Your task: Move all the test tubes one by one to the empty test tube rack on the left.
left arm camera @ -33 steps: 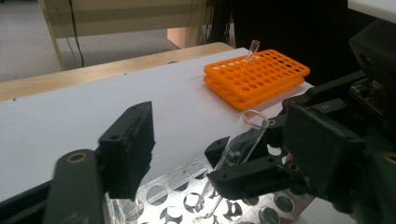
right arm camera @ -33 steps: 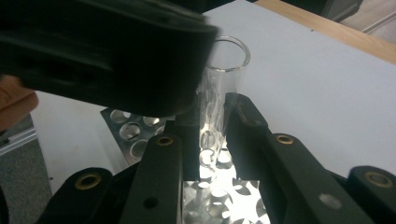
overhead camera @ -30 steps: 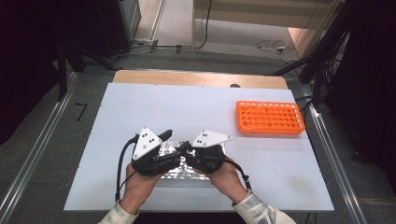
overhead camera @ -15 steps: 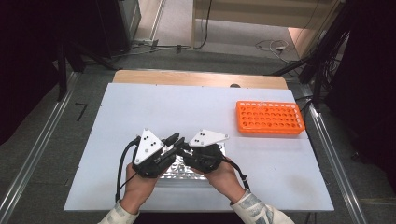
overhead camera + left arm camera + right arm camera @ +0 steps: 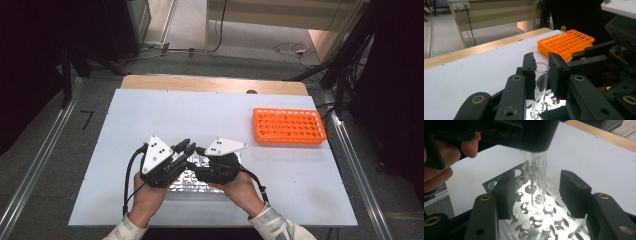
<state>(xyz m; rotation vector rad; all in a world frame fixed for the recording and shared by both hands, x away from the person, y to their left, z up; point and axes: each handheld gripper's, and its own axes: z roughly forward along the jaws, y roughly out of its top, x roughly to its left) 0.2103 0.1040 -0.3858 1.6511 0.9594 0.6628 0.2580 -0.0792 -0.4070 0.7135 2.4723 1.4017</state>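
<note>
Left gripper (image 5: 541,72) had closed in, pinching glass tube (image 5: 539,87) over metal rack (image 5: 534,220); right gripper (image 5: 536,195) spread, handover pending.

A clear glass test tube (image 5: 541,82) stands between black jaws above a shiny silver metal rack (image 5: 534,220) patterned with round holes, while an orange rack (image 5: 288,126) dotted with rows of holes sits near the right edge of the white worktop (image 5: 200,112), whose far edge shows pale wood.
</note>
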